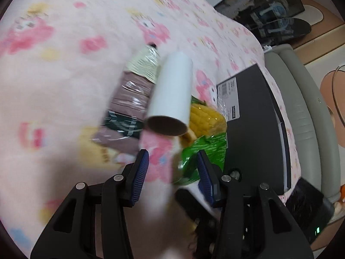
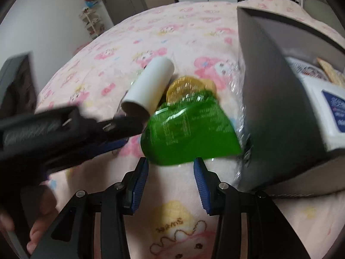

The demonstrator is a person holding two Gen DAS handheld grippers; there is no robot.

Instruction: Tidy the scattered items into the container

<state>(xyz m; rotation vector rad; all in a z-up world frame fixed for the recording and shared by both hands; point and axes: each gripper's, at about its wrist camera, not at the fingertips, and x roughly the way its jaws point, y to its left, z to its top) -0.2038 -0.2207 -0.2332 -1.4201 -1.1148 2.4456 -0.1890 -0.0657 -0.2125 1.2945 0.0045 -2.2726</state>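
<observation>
A white paper roll with a brown cardboard core [image 1: 172, 90] [image 2: 151, 84] lies on the pink patterned blanket. A green packet of yellow corn [image 1: 204, 133] [image 2: 189, 133] lies against its right side. A clear-wrapped brown and cream pack [image 1: 133, 95] lies on the roll's left. The grey box [image 1: 254, 129] [image 2: 269, 108] stands to the right. My left gripper [image 1: 172, 157] [image 2: 127, 133] is open just short of the roll's near end. My right gripper [image 2: 170, 161] is open, its tips at the packet's near edge with nothing pressed between them.
A white pack with a blue label [image 2: 323, 116] lies inside the grey box. A padded grey bed edge [image 1: 301, 118] runs behind the box. A person's hand [image 2: 41, 233] holds the left gripper. A small shelf [image 2: 90, 21] stands by the far wall.
</observation>
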